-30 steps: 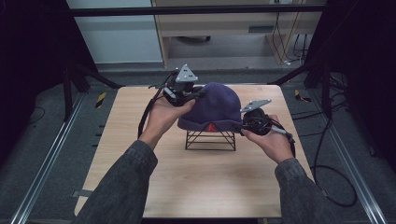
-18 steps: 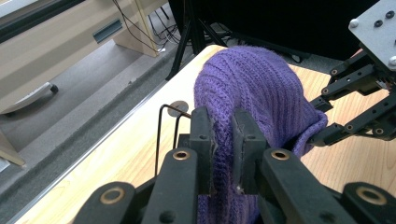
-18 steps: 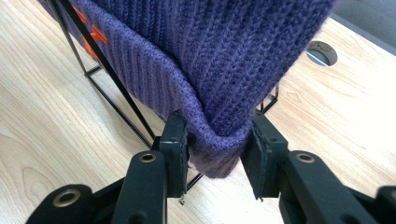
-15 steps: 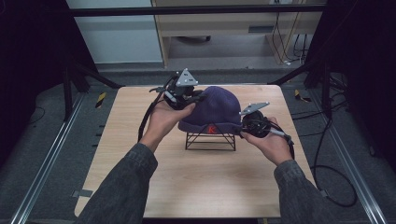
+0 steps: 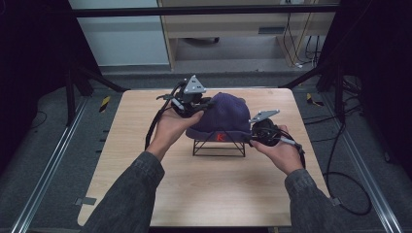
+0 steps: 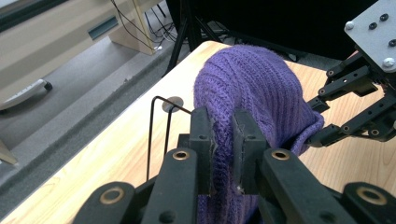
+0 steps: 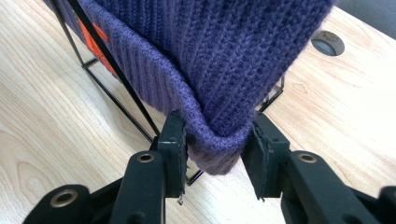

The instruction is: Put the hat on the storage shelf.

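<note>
Pinching the purple beanie [image 5: 221, 114] at 9 o'clock, your left tongs [image 6: 223, 140] stay clamped; your right tongs [image 7: 215, 151], at 3 o'clock, have just been easing open around its cuff.

high view looks down the table [image 5: 145, 194]; gripper views sit close, sharing the beanie [image 5: 218, 114].

Most of the wire stand [image 5: 218, 147] is tucked under the purple beanie [image 5: 221, 114], just the legs peek out. In the right gripper view, the orange patch [image 7: 93, 39] above its left jaw is crossed by a wire, so it's unreadable.
</note>
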A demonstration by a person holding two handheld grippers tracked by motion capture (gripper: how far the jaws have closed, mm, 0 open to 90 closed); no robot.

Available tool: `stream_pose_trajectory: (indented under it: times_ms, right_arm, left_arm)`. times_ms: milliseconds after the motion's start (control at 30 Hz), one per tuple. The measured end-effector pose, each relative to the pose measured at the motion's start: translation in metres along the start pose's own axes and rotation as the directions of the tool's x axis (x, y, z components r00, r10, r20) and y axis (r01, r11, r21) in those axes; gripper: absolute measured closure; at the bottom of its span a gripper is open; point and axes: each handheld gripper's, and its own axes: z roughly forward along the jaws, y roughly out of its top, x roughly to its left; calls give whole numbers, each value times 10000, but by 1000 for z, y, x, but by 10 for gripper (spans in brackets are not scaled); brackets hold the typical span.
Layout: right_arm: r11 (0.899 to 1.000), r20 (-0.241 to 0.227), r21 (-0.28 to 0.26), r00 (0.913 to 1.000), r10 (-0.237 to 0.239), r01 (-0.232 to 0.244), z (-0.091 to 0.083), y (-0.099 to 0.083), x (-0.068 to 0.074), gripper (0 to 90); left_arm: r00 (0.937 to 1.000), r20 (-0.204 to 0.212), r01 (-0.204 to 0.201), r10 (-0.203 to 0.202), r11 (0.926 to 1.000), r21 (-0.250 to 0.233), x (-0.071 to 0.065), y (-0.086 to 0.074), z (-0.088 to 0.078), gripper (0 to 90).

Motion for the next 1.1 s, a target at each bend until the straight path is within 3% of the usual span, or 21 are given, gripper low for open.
stream_pose_trajectory:
  times_ms: [567,1100]
  right_arm:
    - [9996,-30,283,10000,66,-65,12,-14,3,614]
    - [9987,-68,456,9997,251,-248,24,-27,6,633]
  left_arm:
    - [10000,49,14,-15,9998,203,-2,-27,6,800]
    - [9988,205,442,-445,9989,160,-8,-52,13,798]
